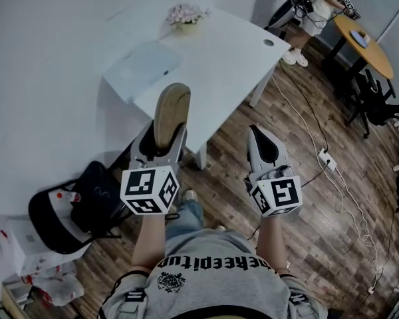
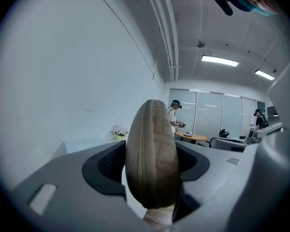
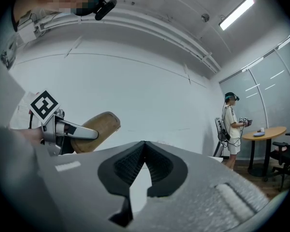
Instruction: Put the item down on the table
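Note:
A tan oval zip case [image 1: 171, 113] stands on edge between the jaws of my left gripper [image 1: 161, 138], which is shut on it. The case [image 2: 152, 153] fills the middle of the left gripper view. I hold it in the air near the front edge of the white table [image 1: 226, 65]. My right gripper [image 1: 265, 148] is over the wooden floor, right of the table, jaws shut with nothing between them. In the right gripper view the case [image 3: 94, 129] and the left gripper show at the left.
On the table lie a pale blue flat item [image 1: 144, 64] and a small flower pot [image 1: 187, 17]. A black chair with a bag [image 1: 80, 205] stands at the left. Cables and a power strip [image 1: 326, 158] lie on the floor. A person [image 1: 312, 12] stands by a round table [image 1: 362, 42].

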A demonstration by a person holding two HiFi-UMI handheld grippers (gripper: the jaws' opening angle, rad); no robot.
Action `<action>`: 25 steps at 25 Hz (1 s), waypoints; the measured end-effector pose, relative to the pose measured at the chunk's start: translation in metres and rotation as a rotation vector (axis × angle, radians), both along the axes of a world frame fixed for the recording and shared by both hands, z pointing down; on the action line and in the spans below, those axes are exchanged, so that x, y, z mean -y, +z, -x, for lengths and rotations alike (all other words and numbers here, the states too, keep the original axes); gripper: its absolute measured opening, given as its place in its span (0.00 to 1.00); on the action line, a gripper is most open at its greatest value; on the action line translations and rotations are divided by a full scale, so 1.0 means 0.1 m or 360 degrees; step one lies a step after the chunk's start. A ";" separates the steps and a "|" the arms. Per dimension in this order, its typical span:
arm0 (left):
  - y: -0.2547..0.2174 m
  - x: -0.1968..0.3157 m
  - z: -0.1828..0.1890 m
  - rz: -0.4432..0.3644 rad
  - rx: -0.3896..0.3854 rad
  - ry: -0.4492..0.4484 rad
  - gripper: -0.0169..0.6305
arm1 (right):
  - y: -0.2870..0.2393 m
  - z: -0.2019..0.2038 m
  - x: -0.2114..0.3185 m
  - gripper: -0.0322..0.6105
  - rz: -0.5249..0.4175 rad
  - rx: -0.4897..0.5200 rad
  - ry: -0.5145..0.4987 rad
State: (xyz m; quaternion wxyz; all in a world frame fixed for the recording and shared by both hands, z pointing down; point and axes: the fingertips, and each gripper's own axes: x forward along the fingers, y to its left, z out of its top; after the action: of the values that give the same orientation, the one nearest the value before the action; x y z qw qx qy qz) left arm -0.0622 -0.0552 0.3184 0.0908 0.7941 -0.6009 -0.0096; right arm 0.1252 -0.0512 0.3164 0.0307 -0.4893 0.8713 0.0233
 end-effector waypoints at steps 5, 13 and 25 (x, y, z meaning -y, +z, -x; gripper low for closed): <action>-0.01 0.39 0.16 0.0010 0.0000 0.0043 0.48 | -0.03 0.19 0.35 0.05 -0.0001 0.0003 0.0024; 0.02 0.90 0.35 0.0025 -0.0004 0.0146 0.48 | -0.03 0.39 0.77 0.05 -0.0004 0.0016 0.0081; 0.09 1.43 0.52 0.0009 0.0037 0.0359 0.48 | -0.02 0.74 1.12 0.05 0.0002 0.0001 0.0072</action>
State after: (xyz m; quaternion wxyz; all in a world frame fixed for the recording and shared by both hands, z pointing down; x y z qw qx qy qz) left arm -0.1139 -0.1978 0.3275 0.0867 0.8565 -0.5087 0.0116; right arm 0.0516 -0.1632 0.3143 0.0301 -0.5090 0.8599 0.0234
